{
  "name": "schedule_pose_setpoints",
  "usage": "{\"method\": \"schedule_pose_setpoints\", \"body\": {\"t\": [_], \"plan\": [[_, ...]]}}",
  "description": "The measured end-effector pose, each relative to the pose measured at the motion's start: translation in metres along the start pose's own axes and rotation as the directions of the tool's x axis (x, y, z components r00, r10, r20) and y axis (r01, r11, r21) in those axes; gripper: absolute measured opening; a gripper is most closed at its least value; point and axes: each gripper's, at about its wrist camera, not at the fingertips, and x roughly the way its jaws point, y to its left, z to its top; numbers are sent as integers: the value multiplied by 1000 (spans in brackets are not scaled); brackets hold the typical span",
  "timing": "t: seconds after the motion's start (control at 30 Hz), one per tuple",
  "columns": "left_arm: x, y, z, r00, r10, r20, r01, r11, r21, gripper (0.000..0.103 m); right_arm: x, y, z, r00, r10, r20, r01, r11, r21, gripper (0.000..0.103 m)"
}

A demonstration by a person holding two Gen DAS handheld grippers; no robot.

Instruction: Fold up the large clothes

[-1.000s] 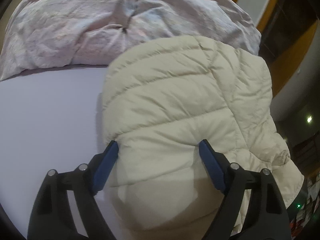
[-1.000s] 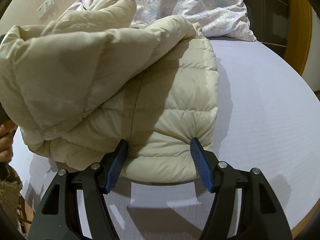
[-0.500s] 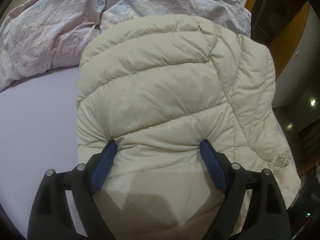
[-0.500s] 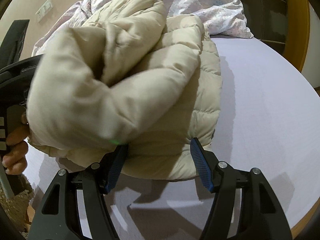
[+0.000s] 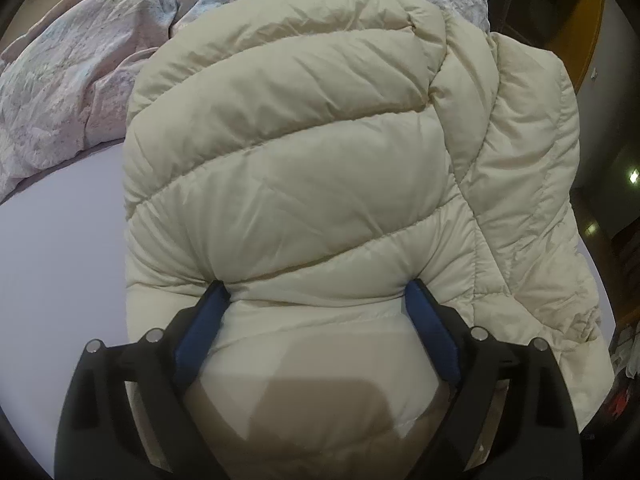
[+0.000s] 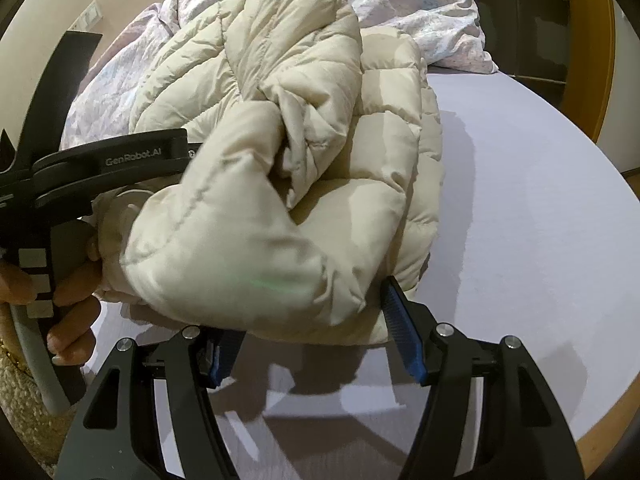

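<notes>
A cream puffer jacket (image 5: 288, 168) lies on the lavender bed sheet (image 5: 60, 240). My left gripper (image 5: 316, 286) has a thick fold of it bulging between its blue pads, which dent the fabric while the jaws are opening. In the right wrist view that fold (image 6: 224, 256) hangs doubled over the rest of the jacket (image 6: 400, 140), with the left gripper's black body (image 6: 120, 156) and a person's hand (image 6: 72, 320) behind it. My right gripper (image 6: 310, 312) straddles the jacket's near hem. Its right pad touches the hem, and the fold partly hides its left pad.
A crumpled pink-and-white duvet (image 5: 80, 60) is heaped at the far end of the bed, and it also shows in the right wrist view (image 6: 420, 0). Bare sheet (image 6: 520, 220) stretches to the right of the jacket. An orange wooden frame (image 6: 592, 40) borders the far right.
My left gripper has carried the jacket fold over the rest of the jacket toward the right gripper, where it now covers the left pad. The right gripper has stayed still.
</notes>
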Motion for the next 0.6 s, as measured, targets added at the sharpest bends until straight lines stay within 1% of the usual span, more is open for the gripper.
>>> {"method": "schedule_pose_setpoints", "body": {"t": [0.07, 0.27, 0.4, 0.43, 0.6], "plan": [[-1, 1, 1, 1000, 0, 3, -1, 1000, 4, 89, -8, 3, -1, 1000, 5, 6, -4, 1000, -17, 65], [-12, 3, -2, 1000, 17, 17, -17, 1000, 5, 89, -47, 13, -3, 997, 31, 73, -25, 996, -81, 65], [-25, 6, -6, 999, 33, 31, -34, 999, 11, 89, -63, 19, 0, 994, 62, 96, -52, 993, -101, 60], [-28, 7, -7, 999, 36, 32, -36, 999, 9, 89, -66, 21, 1, 993, 67, 101, -56, 993, -106, 58], [-38, 17, -9, 998, 37, 40, -37, 999, -13, 89, -81, 26, 9, 985, 98, 139, -82, 990, -117, 53]]}}
